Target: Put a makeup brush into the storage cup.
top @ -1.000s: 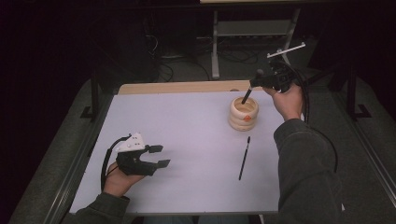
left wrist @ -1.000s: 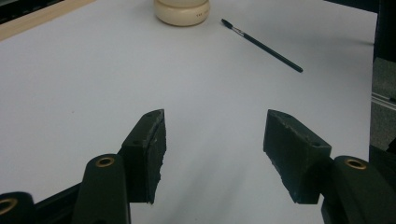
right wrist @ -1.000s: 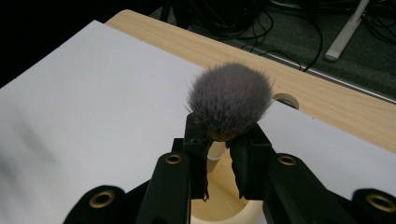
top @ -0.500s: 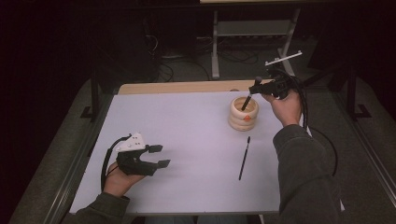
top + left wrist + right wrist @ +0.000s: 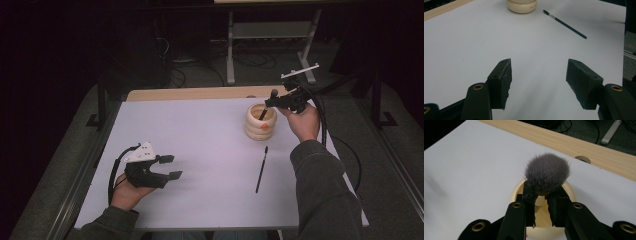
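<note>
A cream ribbed cup (image 5: 260,125) stands at the back right of the white table (image 5: 200,150). Just above its mouth my right gripper (image 5: 271,101) is shut on a fluffy grey makeup brush (image 5: 547,173), whose dark handle (image 5: 263,113) slants down into the cup (image 5: 570,192). The right gripper's (image 5: 543,207) pads pinch the brush just below its bristles. A thin black brush (image 5: 261,169) lies flat on the table in front of the cup. At the front left, my left gripper (image 5: 172,167) rests low over the table, open with nothing between its jaws (image 5: 539,82). Ahead of it are the cup (image 5: 522,5) and the thin brush (image 5: 565,23).
A wooden strip (image 5: 200,93) with a round hole (image 5: 583,158) runs along the table's back edge. Beyond it are a metal stand (image 5: 270,35) and cables on the dark floor. Black rails (image 5: 85,165) flank the table sides.
My right hand has come down, lowering the fluffy brush from above the cup until its handle dips into the cup's mouth. The left gripper has stayed where it was.
</note>
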The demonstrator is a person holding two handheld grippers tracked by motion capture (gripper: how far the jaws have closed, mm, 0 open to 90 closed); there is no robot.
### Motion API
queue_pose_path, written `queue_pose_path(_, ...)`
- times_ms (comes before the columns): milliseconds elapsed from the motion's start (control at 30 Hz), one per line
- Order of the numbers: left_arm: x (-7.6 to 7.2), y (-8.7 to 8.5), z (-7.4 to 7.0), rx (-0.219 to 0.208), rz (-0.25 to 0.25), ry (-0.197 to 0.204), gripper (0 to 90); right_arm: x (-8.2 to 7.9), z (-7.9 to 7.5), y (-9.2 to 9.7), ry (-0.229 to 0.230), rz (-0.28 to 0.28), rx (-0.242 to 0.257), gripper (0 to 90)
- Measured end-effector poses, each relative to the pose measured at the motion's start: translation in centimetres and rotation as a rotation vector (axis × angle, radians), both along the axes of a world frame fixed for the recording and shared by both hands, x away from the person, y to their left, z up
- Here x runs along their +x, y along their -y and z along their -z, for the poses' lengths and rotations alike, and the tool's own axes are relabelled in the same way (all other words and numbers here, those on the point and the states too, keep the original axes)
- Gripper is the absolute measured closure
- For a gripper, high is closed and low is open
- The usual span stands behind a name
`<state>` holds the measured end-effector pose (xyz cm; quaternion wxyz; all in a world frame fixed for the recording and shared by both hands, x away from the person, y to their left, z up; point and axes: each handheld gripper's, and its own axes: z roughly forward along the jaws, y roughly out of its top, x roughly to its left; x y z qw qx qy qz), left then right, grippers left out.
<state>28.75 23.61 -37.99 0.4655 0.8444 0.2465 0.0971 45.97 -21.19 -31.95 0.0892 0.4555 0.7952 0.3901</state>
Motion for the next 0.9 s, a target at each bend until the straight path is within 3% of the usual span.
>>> queue_pose_path(333, 0.1, 0.0, 0.1, 0.001, 0.000, 0.000, 37.3, -0.2, 0.6, 0.2, -0.006, 0.004, 0.017, 75.6)
queue_pose_path(900, 0.1, 0.0, 0.1, 0.005, 0.002, -0.005, 37.7, -0.9, 1.8, -0.1, -0.012, -0.003, -0.001, 72.6)
